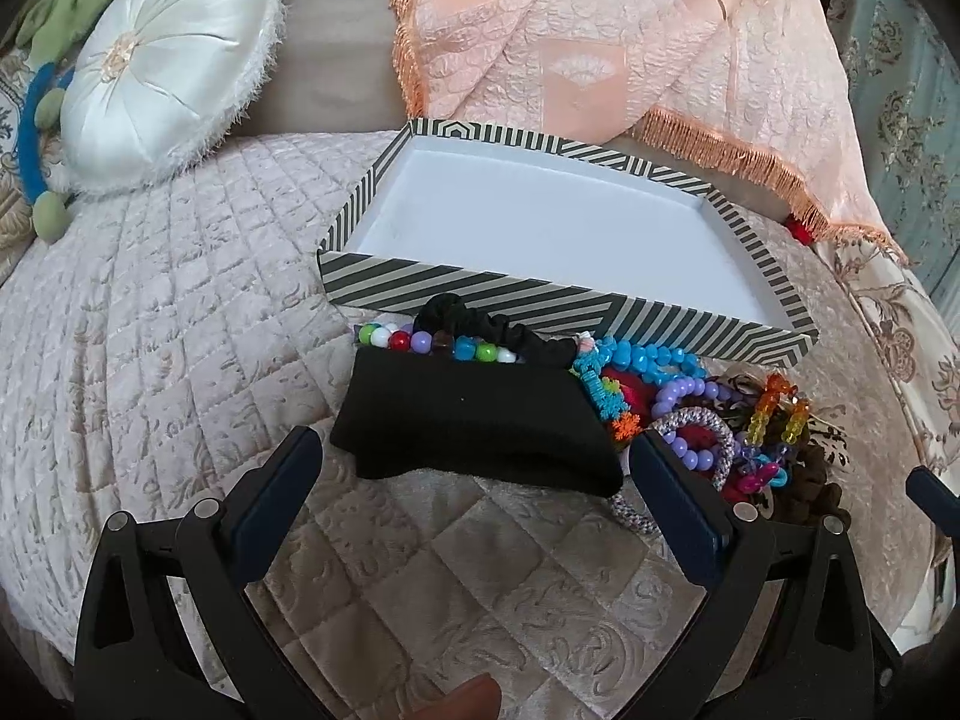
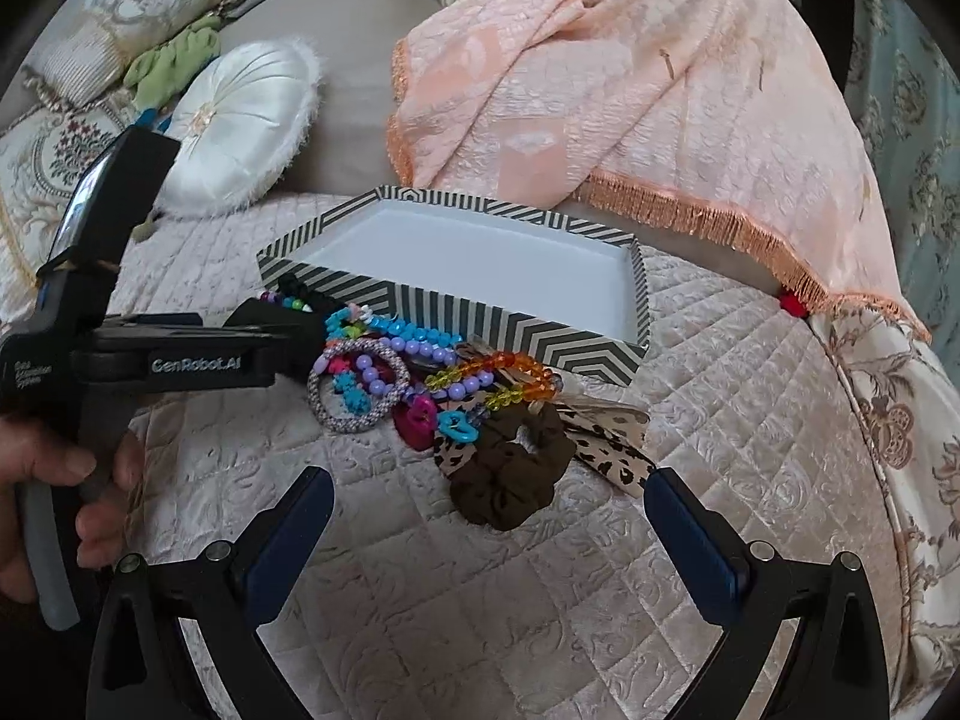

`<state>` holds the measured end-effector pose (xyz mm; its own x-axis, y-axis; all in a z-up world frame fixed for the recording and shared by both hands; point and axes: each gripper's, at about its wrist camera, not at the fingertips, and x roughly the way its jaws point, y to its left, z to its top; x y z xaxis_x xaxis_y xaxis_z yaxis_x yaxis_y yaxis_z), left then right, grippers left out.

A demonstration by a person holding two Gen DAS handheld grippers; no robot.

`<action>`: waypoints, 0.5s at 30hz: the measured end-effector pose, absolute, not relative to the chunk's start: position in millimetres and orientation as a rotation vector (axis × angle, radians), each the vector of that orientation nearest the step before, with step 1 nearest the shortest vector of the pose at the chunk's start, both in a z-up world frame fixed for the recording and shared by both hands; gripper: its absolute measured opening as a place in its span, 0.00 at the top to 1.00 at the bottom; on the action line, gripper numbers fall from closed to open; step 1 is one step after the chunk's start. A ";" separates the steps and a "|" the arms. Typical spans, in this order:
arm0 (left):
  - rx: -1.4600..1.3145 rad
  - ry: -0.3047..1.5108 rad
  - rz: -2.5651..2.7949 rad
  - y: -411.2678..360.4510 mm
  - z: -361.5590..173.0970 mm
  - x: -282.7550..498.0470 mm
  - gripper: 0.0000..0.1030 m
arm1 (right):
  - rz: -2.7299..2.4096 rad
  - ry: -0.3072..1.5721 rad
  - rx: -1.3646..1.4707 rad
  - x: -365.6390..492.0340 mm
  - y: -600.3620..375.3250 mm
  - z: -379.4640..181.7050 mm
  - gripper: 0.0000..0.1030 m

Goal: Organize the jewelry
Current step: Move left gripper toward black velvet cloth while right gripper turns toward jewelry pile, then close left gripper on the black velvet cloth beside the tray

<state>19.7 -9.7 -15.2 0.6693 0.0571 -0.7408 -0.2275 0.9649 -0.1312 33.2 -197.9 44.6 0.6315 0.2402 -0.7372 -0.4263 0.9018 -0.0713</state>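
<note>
A striped box (image 1: 468,294) (image 2: 528,330) with a bare white inside sits on the quilted bed. A heap of jewelry lies against its near side: a multicolour bead bracelet (image 1: 438,345), a black scrunchie (image 1: 510,333), a black folded cloth (image 1: 474,426), blue beads (image 1: 648,357), purple beads (image 2: 414,351), a silver-grey braided ring (image 2: 354,393), an orange and yellow bead bracelet (image 2: 498,375) and a brown scrunchie (image 2: 510,468). My left gripper (image 1: 474,462) is open, just short of the black cloth. My right gripper (image 2: 489,504) is open, just short of the brown scrunchie.
A white round satin cushion (image 1: 162,78) lies at the back left. A peach fringed throw (image 1: 630,60) hangs behind the box. A leopard-print ribbon (image 2: 606,450) lies at the heap's right. The left gripper's body (image 2: 180,360) shows at the left of the right wrist view.
</note>
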 end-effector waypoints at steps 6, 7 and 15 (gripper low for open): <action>-0.208 0.832 0.160 -13.3 -17.8 24.1 0.00 | 0.398 0.792 -0.248 32.9 -196.0 46.2 0.00; -0.210 0.832 0.159 -13.1 -18.4 23.7 0.00 | 0.396 0.789 -0.249 32.8 -196.1 46.7 0.00; -0.207 0.832 0.161 -12.8 -19.5 24.4 0.00 | 0.393 0.800 -0.261 33.4 -194.7 43.6 0.00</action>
<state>24.4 -12.8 -19.5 0.6635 0.0605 -0.7458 -0.2218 0.9678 -0.1188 33.4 -194.7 43.6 0.6307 0.2421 -0.7373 -0.4363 0.8963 -0.0790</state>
